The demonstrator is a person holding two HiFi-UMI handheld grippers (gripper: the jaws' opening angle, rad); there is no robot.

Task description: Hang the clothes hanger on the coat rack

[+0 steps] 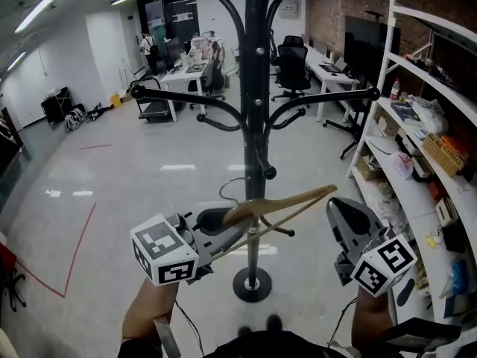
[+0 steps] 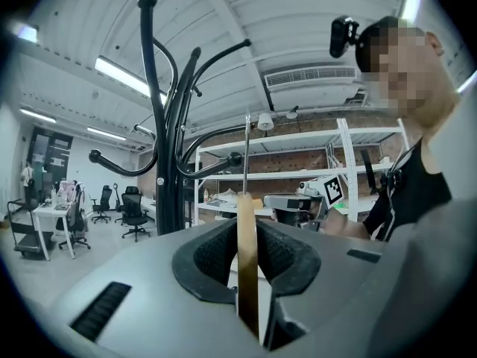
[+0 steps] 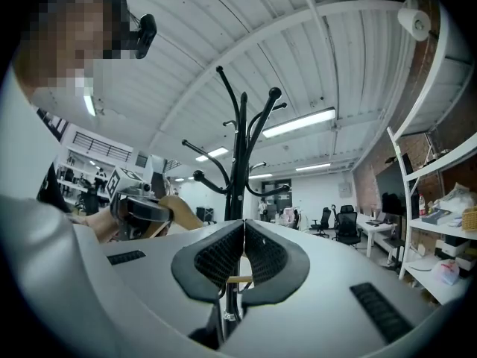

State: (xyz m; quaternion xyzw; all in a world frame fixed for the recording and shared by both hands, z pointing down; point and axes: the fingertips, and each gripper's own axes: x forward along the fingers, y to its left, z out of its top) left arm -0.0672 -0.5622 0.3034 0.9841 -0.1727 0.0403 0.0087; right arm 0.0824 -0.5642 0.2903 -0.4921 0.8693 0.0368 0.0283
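The black coat rack (image 1: 253,88) stands straight ahead, its curved arms spreading at chest and head height. A wooden clothes hanger (image 1: 287,202) with a metal hook is held just in front of the pole, low down. My left gripper (image 1: 216,221) is shut on the hanger's middle. In the left gripper view the hanger (image 2: 247,259) shows edge-on between the jaws, its hook pointing up, with the rack (image 2: 160,162) to the left. My right gripper (image 1: 344,209) hangs to the right of the hanger, shut and holding nothing. In the right gripper view (image 3: 244,237) the jaws meet, the rack (image 3: 238,162) beyond.
The rack's round base (image 1: 252,283) rests on the shiny floor close to the person's feet. White shelving (image 1: 406,155) loaded with boxes runs along the right. Desks and office chairs (image 1: 292,66) stand at the back. Red tape (image 1: 78,252) marks the floor at left.
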